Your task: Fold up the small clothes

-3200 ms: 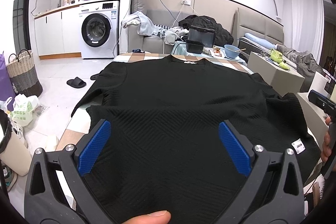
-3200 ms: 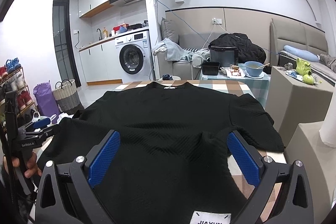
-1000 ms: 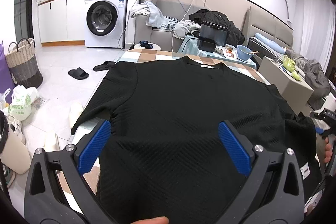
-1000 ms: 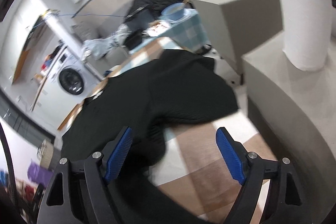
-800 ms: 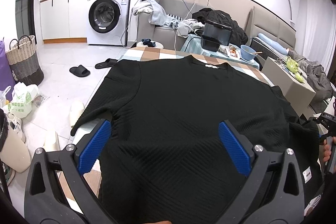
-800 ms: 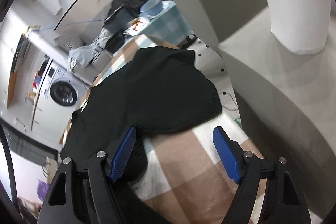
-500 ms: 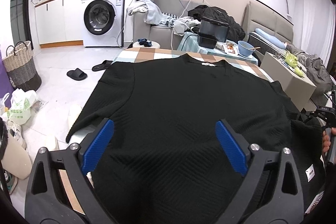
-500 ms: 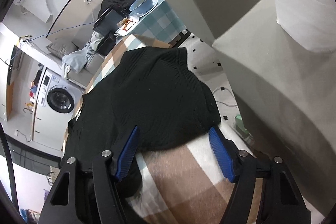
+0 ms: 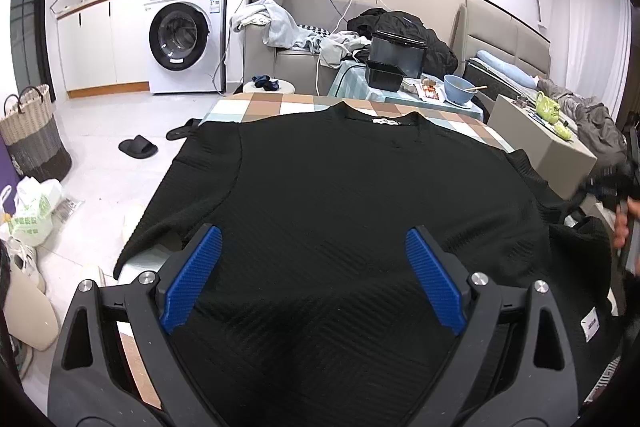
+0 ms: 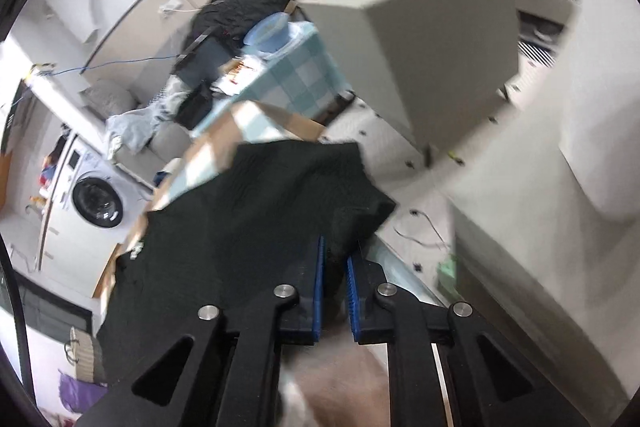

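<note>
A black textured sweater [image 9: 340, 195] lies spread flat on a checked table [image 9: 280, 105], neck at the far end. My left gripper [image 9: 314, 275] is open above its lower body, blue pads wide apart, holding nothing. My right gripper [image 10: 335, 259] is shut on the edge of the sweater's right sleeve [image 10: 320, 187], the blue pads pinching the dark cloth. The sleeve looks lifted off the table. The right gripper also shows, blurred, at the right edge of the left wrist view [image 9: 616, 187].
A washing machine [image 9: 180, 35] and a sofa piled with clothes [image 9: 280, 27] stand behind the table. A side table holds a black box [image 9: 396, 61] and a blue bowl [image 9: 460, 95]. A beige block [image 10: 420, 39] stands right of the table. Slippers [image 9: 138, 147] and a basket [image 9: 32, 135] are on the floor at left.
My right gripper swung to the sweater's right sleeve and closed on its edge. My left gripper stayed open over the sweater body, shifting only slightly.
</note>
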A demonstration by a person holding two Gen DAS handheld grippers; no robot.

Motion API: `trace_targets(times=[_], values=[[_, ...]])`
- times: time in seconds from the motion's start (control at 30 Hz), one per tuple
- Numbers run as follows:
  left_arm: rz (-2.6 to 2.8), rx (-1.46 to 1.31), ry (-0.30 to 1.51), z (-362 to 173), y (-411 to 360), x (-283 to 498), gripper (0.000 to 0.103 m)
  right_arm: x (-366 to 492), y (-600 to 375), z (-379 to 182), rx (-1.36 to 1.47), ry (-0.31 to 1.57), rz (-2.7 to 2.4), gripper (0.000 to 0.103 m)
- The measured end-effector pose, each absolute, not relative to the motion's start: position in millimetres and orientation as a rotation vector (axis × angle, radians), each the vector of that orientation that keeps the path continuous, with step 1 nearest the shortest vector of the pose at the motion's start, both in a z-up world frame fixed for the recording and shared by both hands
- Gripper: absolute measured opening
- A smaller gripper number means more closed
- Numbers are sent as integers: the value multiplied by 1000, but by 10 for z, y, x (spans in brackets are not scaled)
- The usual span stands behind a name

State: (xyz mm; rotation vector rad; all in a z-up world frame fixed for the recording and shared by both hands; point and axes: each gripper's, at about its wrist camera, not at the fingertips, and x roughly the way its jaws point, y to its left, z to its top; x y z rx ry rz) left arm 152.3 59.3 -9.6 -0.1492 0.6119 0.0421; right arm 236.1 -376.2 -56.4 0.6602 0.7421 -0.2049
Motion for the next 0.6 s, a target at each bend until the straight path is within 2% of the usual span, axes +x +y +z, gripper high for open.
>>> trace_targets(times=[0.2,0.37,0.47,0.6], values=[[65,-130,605,-86,633,1486,93,2776,-2866,9,534,652,160,9],[110,-158,615,-106,775,1458,93,2888,-2044,-159,426,764,376,10],[139,-191,624,-138,912,1458,93,2944,-1821,-421,371,888,406,29],[173,-257,638,-197,1140,1480,93,2905,-1841,-604,375,946,392,37]])
